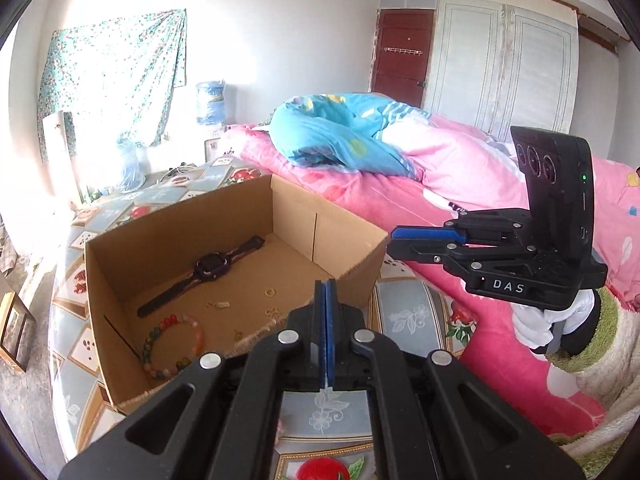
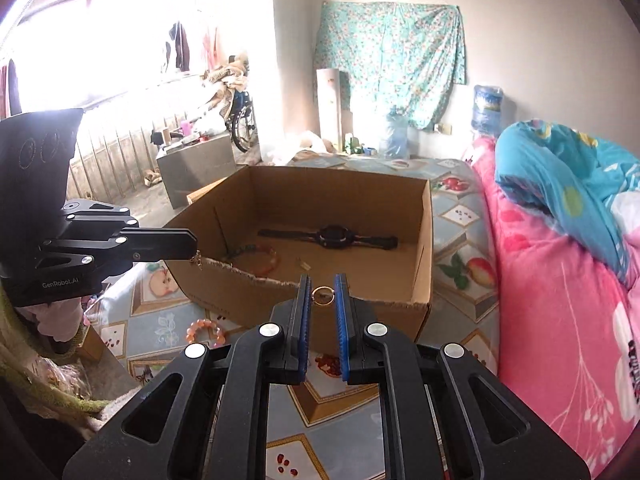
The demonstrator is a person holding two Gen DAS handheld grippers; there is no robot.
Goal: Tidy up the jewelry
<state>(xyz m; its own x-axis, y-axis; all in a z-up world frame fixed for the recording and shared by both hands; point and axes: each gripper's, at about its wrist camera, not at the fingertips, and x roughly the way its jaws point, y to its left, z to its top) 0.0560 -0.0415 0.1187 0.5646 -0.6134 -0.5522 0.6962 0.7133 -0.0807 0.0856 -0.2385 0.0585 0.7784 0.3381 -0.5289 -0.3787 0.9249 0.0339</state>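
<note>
Cardboard box [image 2: 424, 240] on our bench [image 2: 456, 216] holds a watch [image 2: 332, 237], bead bracelet [image 1: 172, 344]. Right claw [image 2: 323, 294] grips a gold ring [image 2: 323, 295]; left claw [image 1: 325, 292] closed, small chain [image 2: 197, 258] dangling. Labels: "DAS", "GenRobot.AI". Pink bed [image 2: 560, 300] alongside.

A cardboard box [image 2: 424, 248] is being carried on the desk [image 2: 460, 224], with the bed [image 2: 560, 280] lying to its right. A watch [image 2: 332, 237] and a bead bracelet [image 2: 262, 258] are being held inside it; another bracelet [image 2: 205, 330] is being left outside, before the box.
</note>
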